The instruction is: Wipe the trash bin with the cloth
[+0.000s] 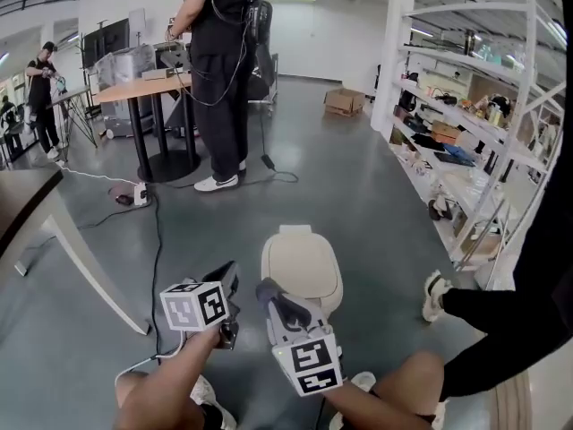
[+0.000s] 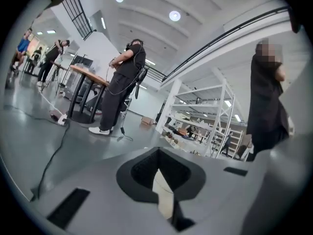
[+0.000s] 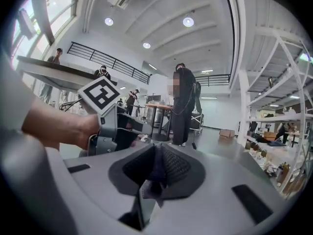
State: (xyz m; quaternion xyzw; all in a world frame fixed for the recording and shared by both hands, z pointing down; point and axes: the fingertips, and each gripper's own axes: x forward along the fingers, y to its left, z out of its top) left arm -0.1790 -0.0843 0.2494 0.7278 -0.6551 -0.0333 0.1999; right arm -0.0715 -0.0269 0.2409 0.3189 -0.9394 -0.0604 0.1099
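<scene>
A cream trash bin (image 1: pixel 301 265) with its lid down stands on the grey floor just beyond both grippers. My right gripper (image 1: pixel 271 296) is over the near edge of the lid, shut on a dark grey cloth (image 1: pixel 288 310). In the right gripper view the cloth (image 3: pixel 155 173) is pinched between the jaws of the right gripper (image 3: pixel 156 177). My left gripper (image 1: pixel 229 287) hovers to the bin's left, apart from it. In the left gripper view the left gripper (image 2: pixel 164 182) has its jaws together on nothing, with a cream strip of the bin (image 2: pixel 163 195) behind them.
A person in black (image 1: pixel 220 70) stands at a round table (image 1: pixel 143 88) ahead. A cable (image 1: pixel 158 240) runs over the floor to the left, by a white table leg (image 1: pixel 94 262). White shelves (image 1: pixel 474 124) line the right side. A shoe (image 1: pixel 436 296) is right of the bin.
</scene>
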